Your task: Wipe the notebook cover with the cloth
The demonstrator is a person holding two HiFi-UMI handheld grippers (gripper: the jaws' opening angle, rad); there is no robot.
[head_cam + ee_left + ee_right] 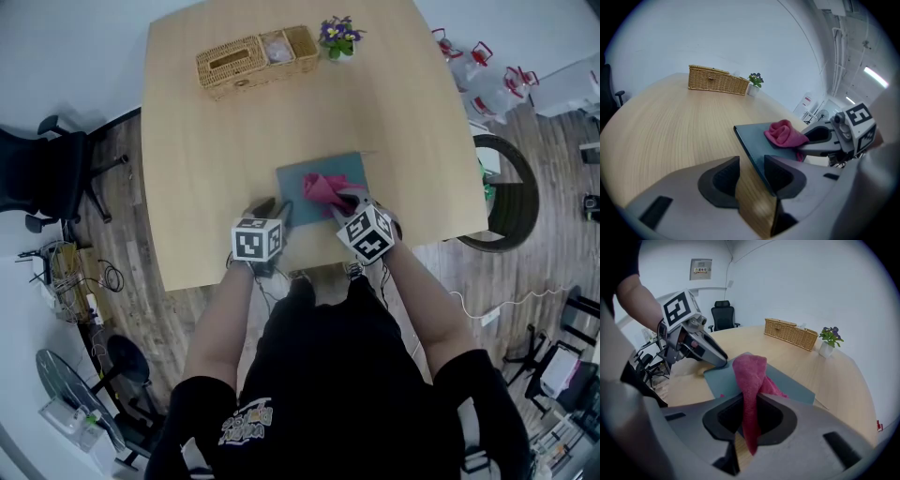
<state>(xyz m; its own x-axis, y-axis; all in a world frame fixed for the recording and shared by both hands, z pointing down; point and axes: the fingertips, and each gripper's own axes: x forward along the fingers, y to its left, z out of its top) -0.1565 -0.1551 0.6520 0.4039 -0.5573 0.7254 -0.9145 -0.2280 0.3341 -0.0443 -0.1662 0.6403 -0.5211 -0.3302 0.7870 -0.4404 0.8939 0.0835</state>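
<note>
Right gripper (750,414) jaws pinch the cloth (750,371); left gripper (751,177), by its own view, straddles notebook (758,140), jaws apart.

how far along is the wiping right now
Done: the right tongs are shut on the pink cloth, bunched on the notebook. In hand: the left tongs stand open astride the notebook's near corner. Left: the wiping itself; no sign shows how much cover is done.
</note>
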